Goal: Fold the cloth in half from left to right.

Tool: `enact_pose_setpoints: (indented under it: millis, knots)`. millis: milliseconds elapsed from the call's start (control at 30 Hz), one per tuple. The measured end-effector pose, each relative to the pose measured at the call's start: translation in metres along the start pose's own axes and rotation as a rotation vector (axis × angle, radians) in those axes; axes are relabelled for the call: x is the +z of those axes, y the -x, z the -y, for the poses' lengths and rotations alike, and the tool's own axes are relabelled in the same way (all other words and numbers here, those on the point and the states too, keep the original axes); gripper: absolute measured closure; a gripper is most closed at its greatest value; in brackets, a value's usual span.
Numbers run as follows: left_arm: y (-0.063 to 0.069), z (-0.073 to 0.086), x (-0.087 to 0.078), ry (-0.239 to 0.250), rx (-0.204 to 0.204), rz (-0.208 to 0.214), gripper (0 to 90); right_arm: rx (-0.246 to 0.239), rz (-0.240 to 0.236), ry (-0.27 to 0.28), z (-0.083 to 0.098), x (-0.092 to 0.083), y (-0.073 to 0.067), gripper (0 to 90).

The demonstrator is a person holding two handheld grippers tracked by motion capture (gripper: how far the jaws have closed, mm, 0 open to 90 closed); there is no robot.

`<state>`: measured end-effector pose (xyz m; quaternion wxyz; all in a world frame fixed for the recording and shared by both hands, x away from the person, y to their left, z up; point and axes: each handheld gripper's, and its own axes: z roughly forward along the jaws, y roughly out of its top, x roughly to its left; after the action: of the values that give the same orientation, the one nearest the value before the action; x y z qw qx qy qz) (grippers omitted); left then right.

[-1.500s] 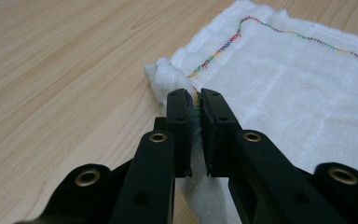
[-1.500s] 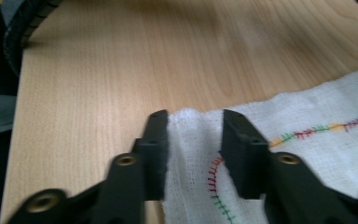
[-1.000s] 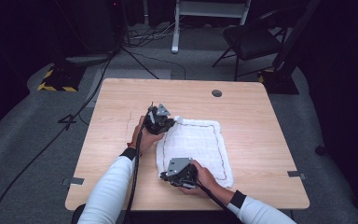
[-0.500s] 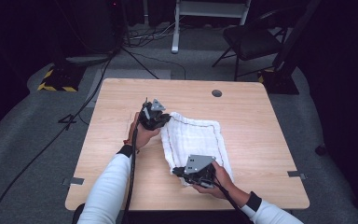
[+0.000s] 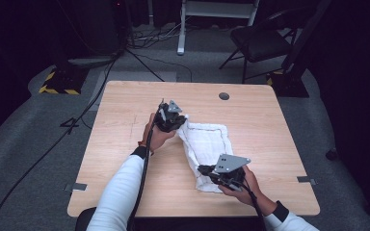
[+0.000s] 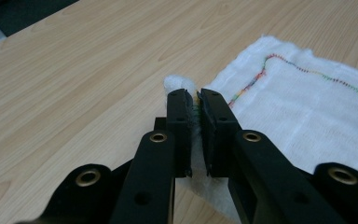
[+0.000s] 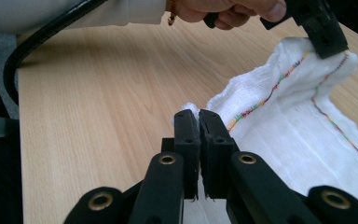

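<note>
A white cloth with a coloured stitched border lies partly folded on the wooden table. My left gripper is shut on the cloth's far left corner, and the cloth bunches between its jaws. My right gripper is shut on the near left corner, lifted and drawn over toward the right. In the right gripper view the cloth rises from my pinched jaws to the left gripper at the top right.
A round grommet is set in the table near its far edge. Behind the table stand a dark chair and a white stand, with cables on the grey floor.
My right gripper has carried the near corner up and to the right, folding the left part of the cloth over itself. The left gripper has stayed near the far corner.
</note>
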<state>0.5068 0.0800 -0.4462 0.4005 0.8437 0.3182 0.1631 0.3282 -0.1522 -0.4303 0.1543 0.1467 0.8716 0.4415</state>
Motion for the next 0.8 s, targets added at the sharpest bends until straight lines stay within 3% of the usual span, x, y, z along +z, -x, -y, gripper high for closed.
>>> enact_pose_setpoints:
  millis: [367, 500, 800]
  knots:
    - [0.032, -0.039, 0.036, -0.009, 0.054, 0.021, 82.6, 0.067, 0.089, -0.017, 0.028, -0.037, 0.020, 86.6]
    - [0.041, -0.048, 0.052, -0.017, 0.058, 0.041, 82.6, 0.085, 0.115, -0.031, 0.038, -0.048, 0.023, 86.5]
    - [0.066, -0.061, 0.084, -0.045, 0.098, 0.045, 81.0, 0.126, 0.146, -0.077, 0.058, -0.062, 0.026, 86.5]
